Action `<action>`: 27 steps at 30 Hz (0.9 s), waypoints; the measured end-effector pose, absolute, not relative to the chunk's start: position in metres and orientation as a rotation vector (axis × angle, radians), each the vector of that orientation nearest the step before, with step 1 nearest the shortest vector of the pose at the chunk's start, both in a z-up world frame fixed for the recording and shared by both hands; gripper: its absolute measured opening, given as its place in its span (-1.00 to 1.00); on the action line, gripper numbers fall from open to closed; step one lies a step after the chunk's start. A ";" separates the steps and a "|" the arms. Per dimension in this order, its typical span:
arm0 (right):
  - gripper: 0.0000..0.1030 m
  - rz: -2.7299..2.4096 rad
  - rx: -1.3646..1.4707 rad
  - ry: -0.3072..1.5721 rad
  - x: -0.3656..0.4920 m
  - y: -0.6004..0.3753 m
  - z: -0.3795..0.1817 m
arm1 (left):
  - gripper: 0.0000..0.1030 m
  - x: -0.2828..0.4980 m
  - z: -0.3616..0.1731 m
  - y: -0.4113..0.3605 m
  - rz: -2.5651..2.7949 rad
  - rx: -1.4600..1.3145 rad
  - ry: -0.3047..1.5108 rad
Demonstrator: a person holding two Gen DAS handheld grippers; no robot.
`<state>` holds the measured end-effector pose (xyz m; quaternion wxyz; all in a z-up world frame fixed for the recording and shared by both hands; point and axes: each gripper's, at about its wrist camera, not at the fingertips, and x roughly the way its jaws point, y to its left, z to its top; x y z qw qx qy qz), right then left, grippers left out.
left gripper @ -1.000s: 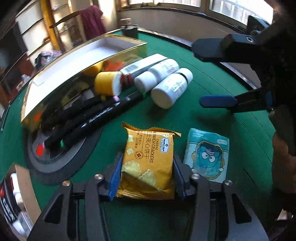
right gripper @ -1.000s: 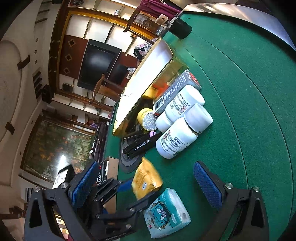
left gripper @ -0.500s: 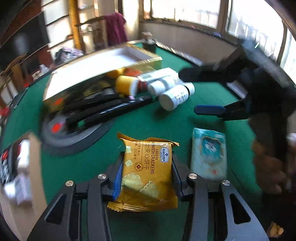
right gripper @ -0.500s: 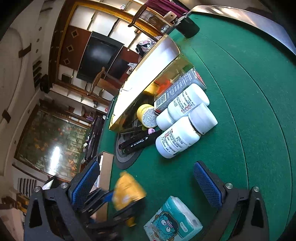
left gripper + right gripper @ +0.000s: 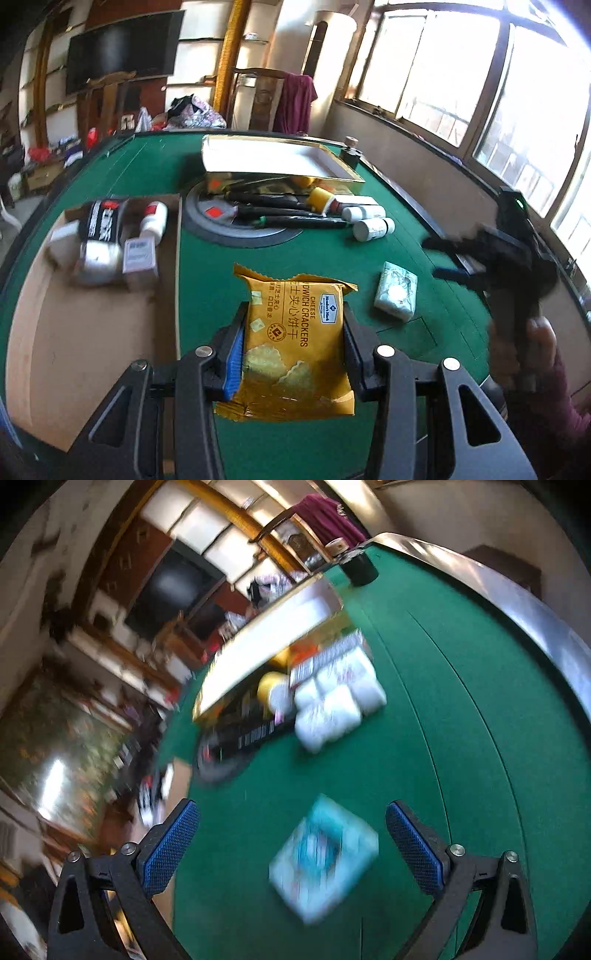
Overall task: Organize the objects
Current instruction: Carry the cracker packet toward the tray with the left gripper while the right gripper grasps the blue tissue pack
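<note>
While the left gripper (image 5: 293,350) clamps one cracker packet (image 5: 291,343), two white bottles (image 5: 369,221) lie beyond.

A dark television (image 5: 122,48) hangs beyond a draped maroon cloth (image 5: 295,99).

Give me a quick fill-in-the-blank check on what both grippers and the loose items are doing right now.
1. The left gripper is shut on a yellow packet of ____.
2. The right gripper has its jaws ____, with nothing gripped.
3. The tissue pack lies on the ____ felt of the table.
4. The cardboard tray sits to the ____ of the held packet in the left wrist view.

Missing words: crackers; open; green; left
</note>
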<state>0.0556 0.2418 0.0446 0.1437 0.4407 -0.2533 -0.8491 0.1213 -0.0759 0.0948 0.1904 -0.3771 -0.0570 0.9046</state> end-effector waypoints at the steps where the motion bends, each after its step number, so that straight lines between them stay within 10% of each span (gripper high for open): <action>1: 1.00 -2.446 1.311 -0.683 0.061 0.235 0.044 | -0.15 0.122 0.092 -0.081 2.537 -1.064 -0.191; 10: 0.98 -2.551 1.585 -0.402 0.035 0.183 0.018 | -0.15 0.148 0.091 -0.121 2.611 -1.023 -0.272; 20: 0.31 -2.728 1.644 -0.032 0.033 0.142 0.009 | -0.15 0.168 0.085 -0.166 2.667 -1.040 -0.368; 27: 0.31 -2.734 1.619 0.007 0.043 0.140 0.009 | -0.15 0.165 0.075 -0.167 2.669 -1.072 -0.386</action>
